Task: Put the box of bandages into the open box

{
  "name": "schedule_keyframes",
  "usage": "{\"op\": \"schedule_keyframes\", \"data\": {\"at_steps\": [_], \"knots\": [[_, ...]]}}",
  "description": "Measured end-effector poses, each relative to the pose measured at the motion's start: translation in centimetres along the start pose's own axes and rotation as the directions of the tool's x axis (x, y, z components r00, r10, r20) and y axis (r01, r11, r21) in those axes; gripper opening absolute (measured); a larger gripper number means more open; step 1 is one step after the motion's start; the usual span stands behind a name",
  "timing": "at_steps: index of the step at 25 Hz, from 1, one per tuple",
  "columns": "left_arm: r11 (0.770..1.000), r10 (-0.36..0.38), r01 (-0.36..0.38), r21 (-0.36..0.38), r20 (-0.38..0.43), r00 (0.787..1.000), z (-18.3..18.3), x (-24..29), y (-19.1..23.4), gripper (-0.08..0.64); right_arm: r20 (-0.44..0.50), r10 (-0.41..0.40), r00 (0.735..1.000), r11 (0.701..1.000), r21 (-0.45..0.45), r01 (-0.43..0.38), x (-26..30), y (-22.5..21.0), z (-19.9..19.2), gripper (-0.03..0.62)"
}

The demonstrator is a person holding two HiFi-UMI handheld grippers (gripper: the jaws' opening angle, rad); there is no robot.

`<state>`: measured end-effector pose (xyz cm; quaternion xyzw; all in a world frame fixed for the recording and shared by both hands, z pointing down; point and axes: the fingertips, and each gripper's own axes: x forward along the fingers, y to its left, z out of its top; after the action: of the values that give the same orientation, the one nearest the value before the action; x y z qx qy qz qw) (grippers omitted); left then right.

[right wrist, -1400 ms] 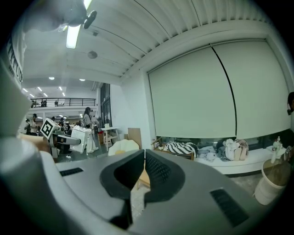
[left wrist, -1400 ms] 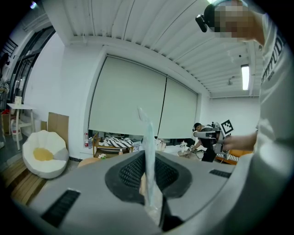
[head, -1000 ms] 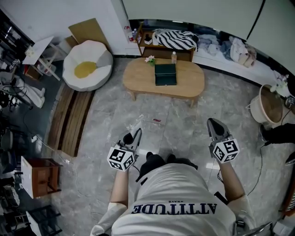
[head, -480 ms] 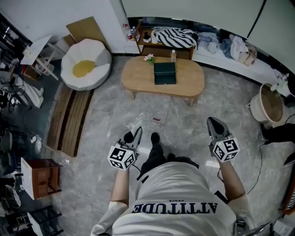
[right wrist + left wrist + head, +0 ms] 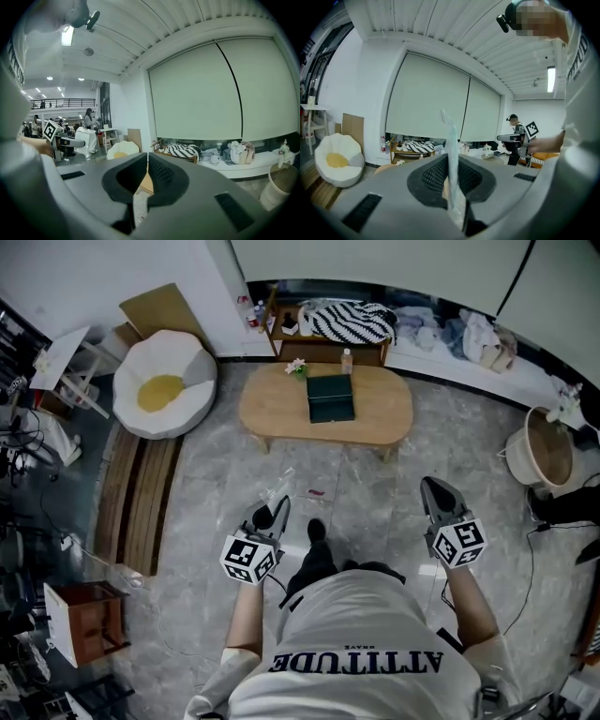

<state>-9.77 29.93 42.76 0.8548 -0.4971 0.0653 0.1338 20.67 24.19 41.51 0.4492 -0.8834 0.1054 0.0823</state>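
Grey stone floor lies under a person in a white shirt; one dark shoe pokes out in front; each hand holds a gripper, and both point toward 12 o'clock.

Left gripper is at 11 o'clock from the person; its jaws are pressed onto a thin clear packet; the packet stands up on its edge between the pads and sticks out past the tips; I cannot tell what is inside it.

Right gripper is at 1 o'clock from the person; its jaws are together with only a thin slit between them; nothing is in that slit.

Far off at 12 o'clock stands a long wooden table with round ends; a dark green box sits in the middle of it, well apart from both grippers; I cannot tell from here if the box is open; a small flower and a little bottle stand on the far edge of the table, just past the box.

Behind the table is a low wooden shelf with a black and white striped cloth on top; at 10 o'clock is a white soft chair with a yellow middle; at 2 o'clock is a round basket.
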Motion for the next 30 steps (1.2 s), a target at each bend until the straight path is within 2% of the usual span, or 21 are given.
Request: {"op": "schedule_keyframes", "data": {"at_steps": [12, 19, 30], "knots": [[0.998, -0.067, 0.067, -0.007, -0.043, 0.997, 1.8, 5.3, 9.1, 0.041, -0.043, -0.038, 0.998, 0.999, 0.002, 0.038, 9.2, 0.2, 1.8, 0.025], [0.993, -0.117, 0.118, 0.018, -0.067, 0.991, 2.6, 7.4, 14.7, 0.041, -0.061, -0.070, 0.996, 0.998, 0.006, 0.070, 14.1, 1.4, 2.6, 0.025], [0.987, -0.158, 0.161, 0.031, -0.065, 0.985, 4.2, 9.8, 20.8, 0.041, -0.061, -0.095, 0.994, 0.995, 0.002, 0.096, 19.8, 2.4, 4.2, 0.025]]}}
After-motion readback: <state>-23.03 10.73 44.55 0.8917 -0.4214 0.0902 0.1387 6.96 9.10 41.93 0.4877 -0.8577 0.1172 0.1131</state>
